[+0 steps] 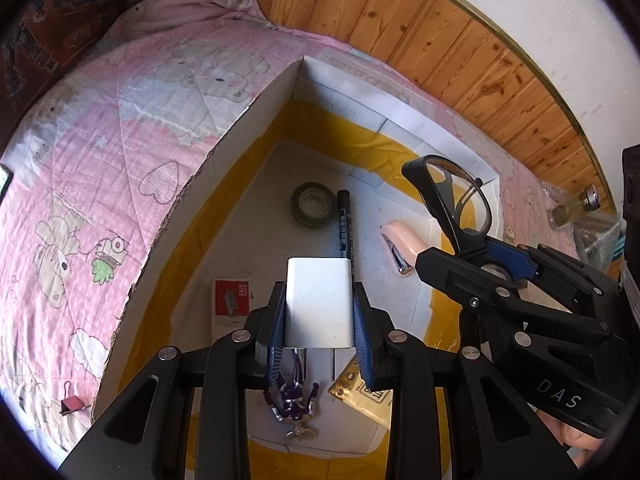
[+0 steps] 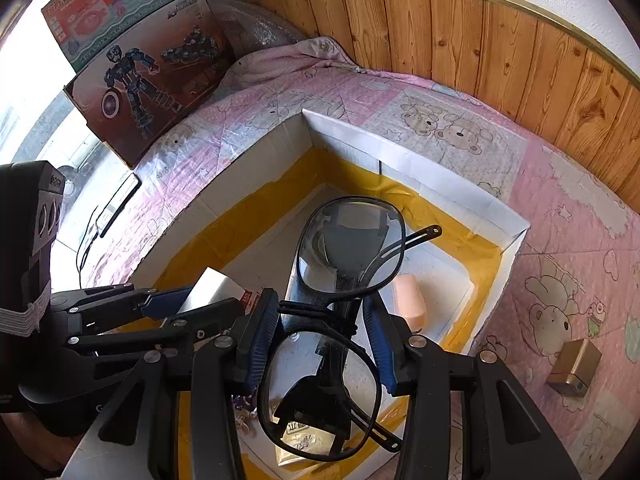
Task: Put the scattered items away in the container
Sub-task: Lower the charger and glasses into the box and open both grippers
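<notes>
Black glasses (image 2: pixel 340 320) in right claw (image 2: pixel 324 340), white charger (image 1: pixel 319 302) in left claw (image 1: pixel 320 336), prongs half hidden.

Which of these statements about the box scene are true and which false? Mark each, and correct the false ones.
1. The left gripper holds a white charger. True.
2. The right gripper holds a stapler. False: it holds glasses; the pink stapler lies in the box.
3. The tape roll lies inside the box. True.
4. The pen lies on the blanket. False: it lies in the box, beside the tape roll.
5. A red binder clip lies on the blanket, outside the box. True.
</notes>
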`<state>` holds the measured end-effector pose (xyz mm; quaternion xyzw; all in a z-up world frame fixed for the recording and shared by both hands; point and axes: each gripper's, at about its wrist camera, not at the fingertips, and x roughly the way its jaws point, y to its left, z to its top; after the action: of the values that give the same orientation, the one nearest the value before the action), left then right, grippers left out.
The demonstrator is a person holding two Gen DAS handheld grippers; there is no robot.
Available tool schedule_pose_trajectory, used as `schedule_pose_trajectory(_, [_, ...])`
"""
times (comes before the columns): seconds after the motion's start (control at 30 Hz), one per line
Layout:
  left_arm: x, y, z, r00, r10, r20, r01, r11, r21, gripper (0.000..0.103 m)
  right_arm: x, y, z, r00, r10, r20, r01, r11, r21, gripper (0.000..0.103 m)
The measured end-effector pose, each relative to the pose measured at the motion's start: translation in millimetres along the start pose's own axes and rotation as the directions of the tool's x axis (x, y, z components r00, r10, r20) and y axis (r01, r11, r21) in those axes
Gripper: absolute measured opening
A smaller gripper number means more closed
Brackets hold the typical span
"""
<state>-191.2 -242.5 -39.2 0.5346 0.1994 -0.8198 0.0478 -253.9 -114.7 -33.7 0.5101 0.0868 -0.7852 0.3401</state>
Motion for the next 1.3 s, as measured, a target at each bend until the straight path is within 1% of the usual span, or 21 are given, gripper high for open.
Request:
schedule_pose_trajectory(0.27, [11.0,-0.6,5.6,0.999,0.032,-0.034,-0.031,0.999,0.03,0.031,16.9,-3.9,11.5,0.998,-0.02,-0.062,0.019,1.0,-0.005,0.045])
schedule_pose_trajectory(0.43, [22.5,-0.2,6.2,0.996,0.058,-0.071,-0.054,0.997,0.053,0.031,26.1,-11.7,16.8,0.995,0.003,-0.1,-0.001,1.0,0.024,0.045])
schedule_pose_trajectory(0.67, [37.3,8.5,6.8,0.988,0.053,-0.147,-0.049,0.998,0.029,0.031,37.4,-21.1,24.0,0.987,0.062,-0.145,-0.047,0.993,0.106,0.045])
schedule_pose_trajectory(0.97, [50.0,16.1,13.5,0.977,0.04,-0.208,-0.044,0.999,-0.014,0.031,54.7,-25.5,29.4,0.975,0.081,-0.207,-0.046,0.985,0.166,0.046])
schedule_pose_trajectory(1.13, [55.0,13.5,18.8,0.975,0.027,-0.219,-0.029,1.0,-0.009,0.031,60.8,-28.5,33.2,0.969,0.089,-0.23,-0.045,0.981,0.19,0.046])
schedule_pose_trajectory(1.3, [61.1,15.0,21.5,0.973,0.034,-0.229,-0.039,0.999,-0.015,0.031,67.6,-32.8,36.9,0.965,0.096,-0.246,-0.04,0.974,0.221,0.046])
